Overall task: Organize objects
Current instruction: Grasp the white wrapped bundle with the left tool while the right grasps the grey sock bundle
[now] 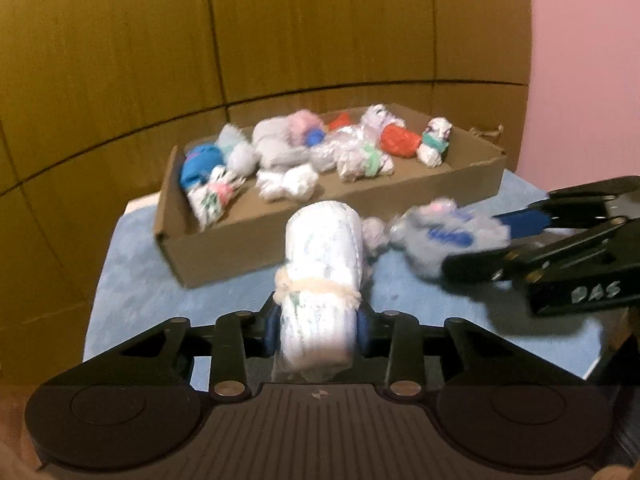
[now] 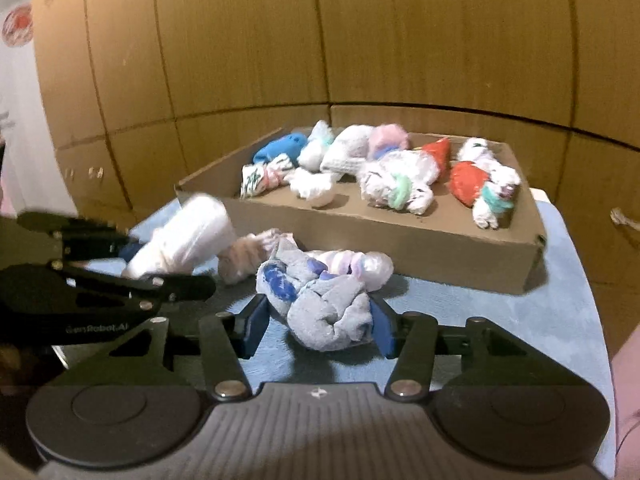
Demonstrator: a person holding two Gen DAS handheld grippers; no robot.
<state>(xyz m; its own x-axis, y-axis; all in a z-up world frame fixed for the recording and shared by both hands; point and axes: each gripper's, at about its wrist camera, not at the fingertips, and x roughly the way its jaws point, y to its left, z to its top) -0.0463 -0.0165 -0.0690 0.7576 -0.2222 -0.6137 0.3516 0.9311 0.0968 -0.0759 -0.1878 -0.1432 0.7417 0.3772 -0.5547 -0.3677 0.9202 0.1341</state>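
My left gripper [image 1: 318, 326] is shut on a white rolled bundle [image 1: 322, 264] tied with a cream band, held above the blue mat in front of the cardboard box [image 1: 224, 244]. It also shows in the right wrist view [image 2: 184, 240]. My right gripper [image 2: 318, 326] is shut on a grey sock bundle with blue marks [image 2: 320, 304]; that bundle shows in the left wrist view [image 1: 444, 236] to the right of the white roll. A pale pink and white bundle [image 2: 356, 266] lies on the mat just beyond it. The box holds several rolled sock bundles [image 2: 384, 184].
The blue mat [image 1: 132, 280] covers a small table. Wooden panelled walls [image 2: 400, 40] stand close behind the box. A pink wall [image 1: 584, 60] is at the right. The box's near wall [image 2: 400, 244] stands between the grippers and the bundles inside.
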